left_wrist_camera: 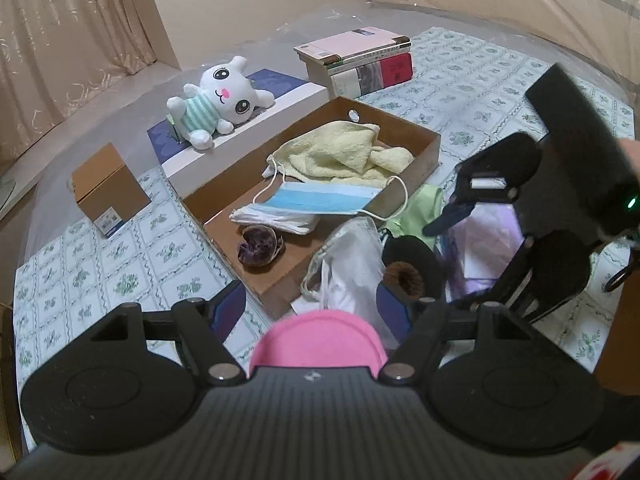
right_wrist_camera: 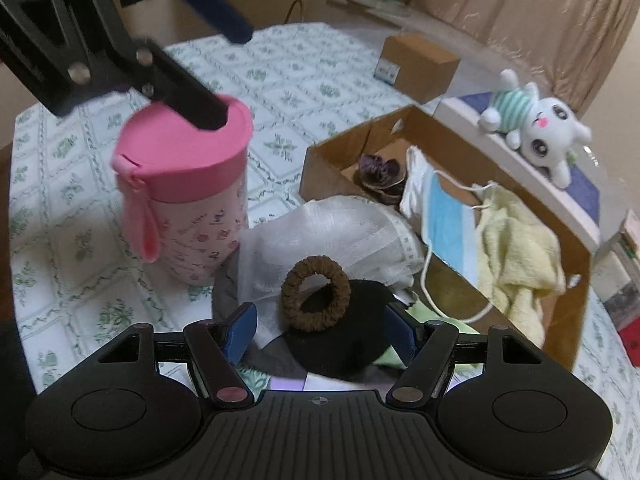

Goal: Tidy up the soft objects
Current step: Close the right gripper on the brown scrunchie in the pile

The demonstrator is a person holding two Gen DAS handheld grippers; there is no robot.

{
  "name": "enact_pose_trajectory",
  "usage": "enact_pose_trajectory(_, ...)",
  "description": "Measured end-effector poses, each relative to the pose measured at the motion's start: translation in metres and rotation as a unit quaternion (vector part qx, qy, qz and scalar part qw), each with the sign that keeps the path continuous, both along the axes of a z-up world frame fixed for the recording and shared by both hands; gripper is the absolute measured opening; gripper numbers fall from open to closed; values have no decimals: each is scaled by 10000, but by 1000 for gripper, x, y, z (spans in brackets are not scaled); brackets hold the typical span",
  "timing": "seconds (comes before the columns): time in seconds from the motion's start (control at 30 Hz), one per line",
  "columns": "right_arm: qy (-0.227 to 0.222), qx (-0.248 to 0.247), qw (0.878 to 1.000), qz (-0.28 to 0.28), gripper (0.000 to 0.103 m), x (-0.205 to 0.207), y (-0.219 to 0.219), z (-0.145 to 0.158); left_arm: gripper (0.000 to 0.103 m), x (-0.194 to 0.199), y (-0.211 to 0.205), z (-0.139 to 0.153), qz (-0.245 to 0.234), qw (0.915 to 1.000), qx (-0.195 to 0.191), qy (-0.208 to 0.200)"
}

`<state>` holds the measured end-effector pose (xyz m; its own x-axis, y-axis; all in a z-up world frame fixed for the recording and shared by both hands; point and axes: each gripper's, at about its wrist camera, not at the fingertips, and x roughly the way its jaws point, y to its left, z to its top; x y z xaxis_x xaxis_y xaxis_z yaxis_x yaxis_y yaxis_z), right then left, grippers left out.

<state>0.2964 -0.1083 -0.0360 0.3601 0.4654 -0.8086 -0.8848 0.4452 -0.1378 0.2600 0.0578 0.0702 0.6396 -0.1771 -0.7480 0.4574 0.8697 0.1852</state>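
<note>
A brown cardboard box (left_wrist_camera: 424,160) (right_wrist_camera: 320,164) holds a yellow towel (left_wrist_camera: 344,152) (right_wrist_camera: 516,256), a blue face mask (left_wrist_camera: 320,198) (right_wrist_camera: 444,224), a folded white mask (left_wrist_camera: 276,218) and a purple scrunchie (left_wrist_camera: 260,246) (right_wrist_camera: 380,172). In front of it lie a white mesh bag (left_wrist_camera: 352,264) (right_wrist_camera: 328,232), a brown scrunchie (left_wrist_camera: 404,278) (right_wrist_camera: 316,292) on a black cloth (right_wrist_camera: 344,344) and a green cloth (left_wrist_camera: 424,208). My left gripper (left_wrist_camera: 312,312) is open over a pink-lidded cup (left_wrist_camera: 316,336) (right_wrist_camera: 184,196). My right gripper (right_wrist_camera: 320,332) is open just above the brown scrunchie.
A white plush toy (left_wrist_camera: 216,96) (right_wrist_camera: 544,128) lies on a white flat box (left_wrist_camera: 240,140). A small cardboard box (left_wrist_camera: 108,188) (right_wrist_camera: 416,64) stands at the left. Stacked books (left_wrist_camera: 356,60) stand behind. A plastic-covered floral tablecloth (left_wrist_camera: 120,260) covers the table.
</note>
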Motion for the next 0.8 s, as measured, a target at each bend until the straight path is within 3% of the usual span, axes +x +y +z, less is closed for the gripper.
enact_pose_trajectory(0.23, 167, -154, 9997, 90, 68, 22, 18, -17, 69, 16, -1, -8, -77, 9999, 51, 99)
enact_pose_trajectory(0.53, 296, -86, 9995, 7, 21, 24, 19, -15, 69, 25, -2, -16, -87, 9997, 55, 222)
enact_pose_trajectory(0.8, 166, 242, 9988, -379, 18, 20, -5, 20, 69, 43, -17, -15, -275, 9979, 128, 567)
